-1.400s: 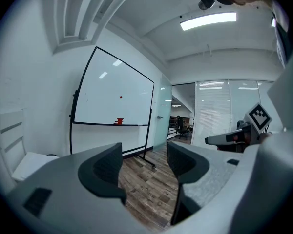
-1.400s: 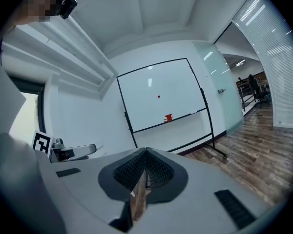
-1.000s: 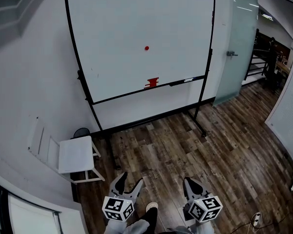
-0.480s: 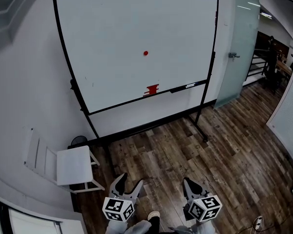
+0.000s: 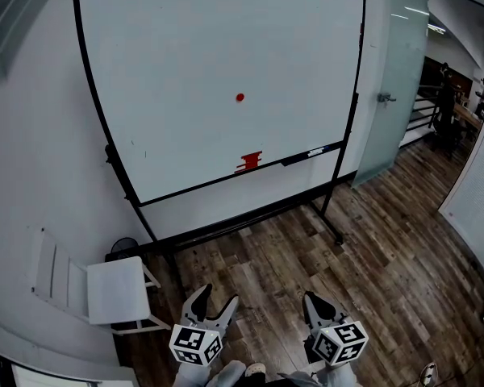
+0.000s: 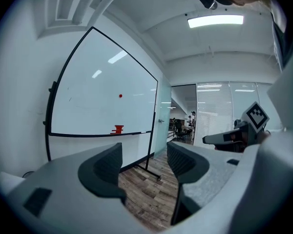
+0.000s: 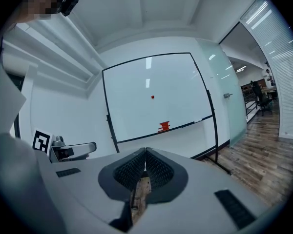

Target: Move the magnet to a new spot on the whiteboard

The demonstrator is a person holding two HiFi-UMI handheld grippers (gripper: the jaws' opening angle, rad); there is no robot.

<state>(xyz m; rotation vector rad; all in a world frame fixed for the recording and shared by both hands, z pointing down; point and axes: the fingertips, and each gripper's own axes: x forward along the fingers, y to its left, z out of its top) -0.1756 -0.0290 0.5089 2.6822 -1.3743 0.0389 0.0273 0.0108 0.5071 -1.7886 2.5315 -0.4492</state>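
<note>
A small red round magnet (image 5: 239,97) sticks near the middle of the whiteboard (image 5: 185,71); it also shows as the magnet (image 6: 120,96) in the left gripper view and the magnet (image 7: 152,97) in the right gripper view. A red eraser (image 5: 248,162) rests on the board's tray. Both grippers are low and far from the board, above the floor. My left gripper (image 5: 212,301) is open with nothing between its jaws. My right gripper (image 5: 315,303) is shut with its pads (image 7: 145,165) touching and holds nothing.
The whiteboard stands on a black wheeled frame (image 5: 331,224) on wood flooring (image 5: 363,248). A white chair (image 5: 117,289) sits at the lower left by the wall. A frosted glass door (image 5: 391,79) is right of the board, with an office area beyond.
The head view has come closer to the whiteboard, which looks larger; the magnet sits lower in the picture. Both grippers keep the same place and state.
</note>
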